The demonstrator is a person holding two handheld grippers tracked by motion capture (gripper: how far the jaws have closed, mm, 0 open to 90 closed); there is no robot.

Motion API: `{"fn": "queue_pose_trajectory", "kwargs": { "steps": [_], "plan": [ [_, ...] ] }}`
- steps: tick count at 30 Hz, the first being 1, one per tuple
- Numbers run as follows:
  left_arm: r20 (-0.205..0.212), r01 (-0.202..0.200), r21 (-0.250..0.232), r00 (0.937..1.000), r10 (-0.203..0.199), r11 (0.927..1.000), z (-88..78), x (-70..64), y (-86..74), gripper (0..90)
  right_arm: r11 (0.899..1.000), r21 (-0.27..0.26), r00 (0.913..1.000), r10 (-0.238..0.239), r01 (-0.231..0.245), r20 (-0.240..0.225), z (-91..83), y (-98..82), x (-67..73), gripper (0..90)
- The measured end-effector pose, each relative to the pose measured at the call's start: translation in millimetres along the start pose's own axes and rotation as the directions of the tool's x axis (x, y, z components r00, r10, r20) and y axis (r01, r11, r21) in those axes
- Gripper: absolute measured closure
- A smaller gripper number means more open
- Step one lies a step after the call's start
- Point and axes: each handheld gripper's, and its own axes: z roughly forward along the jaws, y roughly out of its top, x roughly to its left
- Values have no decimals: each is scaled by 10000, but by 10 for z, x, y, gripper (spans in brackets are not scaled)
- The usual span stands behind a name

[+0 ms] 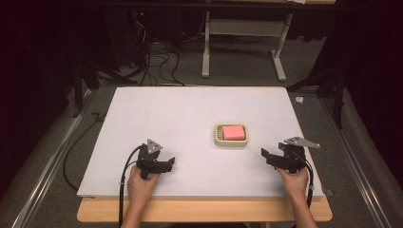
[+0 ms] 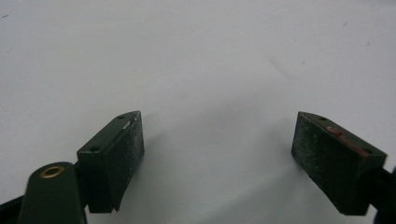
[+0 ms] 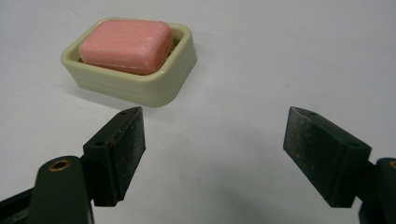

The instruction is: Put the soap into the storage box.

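On the white worktop point(image 1: 157, 114) a cream soap dish point(image 1: 231, 135) holding pink soap point(image 1: 234, 132) sits centre-right. The right hand-held gripper point(image 1: 267, 156), jaws apart and empty, should approach squarely; the left hand-held gripper point(image 1: 168, 162) rests open.

The white table point(image 1: 190, 114) stands brightly lit from overhead while the room around it falls into near darkness. Shadows on it are soft and short. The high view is slightly grainy; both gripper views are dimmer and greyish, with the near jaws softly blurred.
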Motion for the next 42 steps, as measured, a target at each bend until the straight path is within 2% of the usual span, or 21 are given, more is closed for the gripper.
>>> {"fn": "queue_pose_trajectory", "kwargs": {
  "steps": [42],
  "plan": [
    [-1,6,0,10000,-6,10000,0,0,0,175,9933,1054,9980,-524,483,362,204,-199,59,234]
  ]
}}
